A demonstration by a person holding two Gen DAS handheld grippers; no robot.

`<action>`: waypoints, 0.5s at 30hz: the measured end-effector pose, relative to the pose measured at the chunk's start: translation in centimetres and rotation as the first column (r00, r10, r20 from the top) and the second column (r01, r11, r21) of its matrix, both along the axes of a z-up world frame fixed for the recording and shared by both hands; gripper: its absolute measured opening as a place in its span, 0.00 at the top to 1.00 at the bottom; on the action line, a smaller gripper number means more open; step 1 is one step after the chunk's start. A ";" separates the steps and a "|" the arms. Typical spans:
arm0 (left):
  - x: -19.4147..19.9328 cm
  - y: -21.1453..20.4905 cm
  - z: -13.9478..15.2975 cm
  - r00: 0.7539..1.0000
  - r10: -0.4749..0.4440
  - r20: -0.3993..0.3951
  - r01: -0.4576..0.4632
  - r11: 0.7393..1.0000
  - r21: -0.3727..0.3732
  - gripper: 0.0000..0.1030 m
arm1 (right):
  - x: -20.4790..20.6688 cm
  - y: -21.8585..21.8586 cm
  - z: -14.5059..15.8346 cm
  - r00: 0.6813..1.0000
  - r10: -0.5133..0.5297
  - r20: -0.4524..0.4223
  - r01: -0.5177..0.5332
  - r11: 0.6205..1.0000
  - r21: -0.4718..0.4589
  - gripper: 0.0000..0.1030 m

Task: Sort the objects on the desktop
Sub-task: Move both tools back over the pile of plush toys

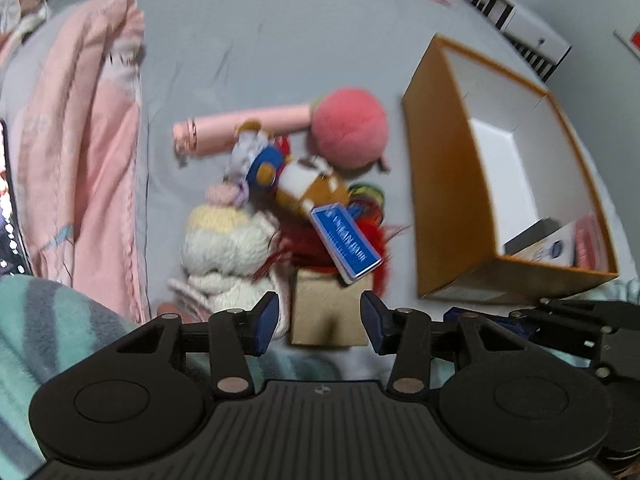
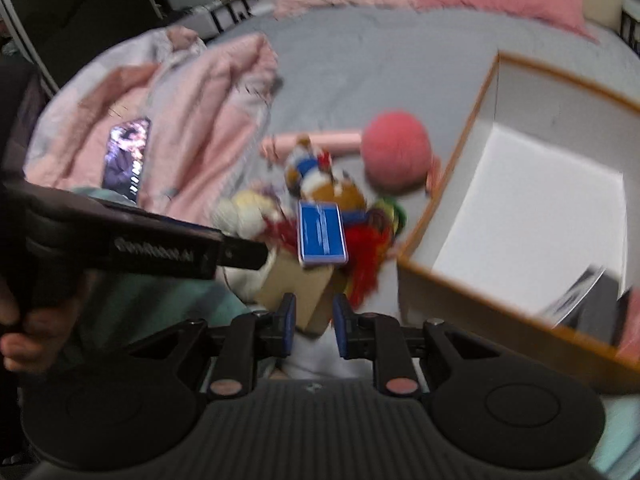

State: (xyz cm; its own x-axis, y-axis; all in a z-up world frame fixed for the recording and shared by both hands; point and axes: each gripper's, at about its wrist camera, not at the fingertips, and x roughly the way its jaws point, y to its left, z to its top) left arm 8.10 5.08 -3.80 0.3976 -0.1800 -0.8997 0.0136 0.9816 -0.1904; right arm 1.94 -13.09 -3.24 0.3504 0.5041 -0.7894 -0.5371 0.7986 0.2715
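A pile of toys lies on the grey bed sheet (image 1: 280,40): a pink plush ball (image 1: 349,127), a pink tube (image 1: 240,128), a small bear doll (image 1: 308,184), a white and yellow plush (image 1: 224,248), a red feathery toy (image 1: 372,236), a blue flat box (image 1: 346,243) and a tan cardboard box (image 1: 328,308). My left gripper (image 1: 319,322) is open, its pads either side of the tan box's near end. My right gripper (image 2: 314,326) is open, narrower, around a corner of the tan box (image 2: 298,292). The blue box (image 2: 321,234) rests on top.
An open orange box with white inside (image 1: 448,184) stands right of the pile and holds a few flat packs (image 1: 560,244). A pink quilt (image 1: 80,160) and a lit phone (image 2: 128,158) lie on the left. A teal striped blanket (image 1: 52,320) is near me.
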 end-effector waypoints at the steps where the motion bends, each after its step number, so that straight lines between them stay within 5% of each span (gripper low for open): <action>1: 0.3 -0.1 -0.4 1.000 0.003 -0.015 -0.003 1.000 0.002 0.49 | 0.3 0.2 -0.8 1.000 -0.019 -0.024 0.019 1.000 0.002 0.78; 9: 2.2 -0.2 -3.5 0.993 0.016 -0.121 -0.014 1.000 0.023 0.49 | 1.4 0.8 -3.0 0.997 -0.051 -0.051 0.051 0.999 -0.012 0.78; 15: 3.4 0.0 -5.1 0.981 0.000 -0.196 -0.008 0.999 -0.038 0.44 | 1.8 0.6 -3.8 0.998 -0.047 -0.050 0.046 0.999 -0.017 0.78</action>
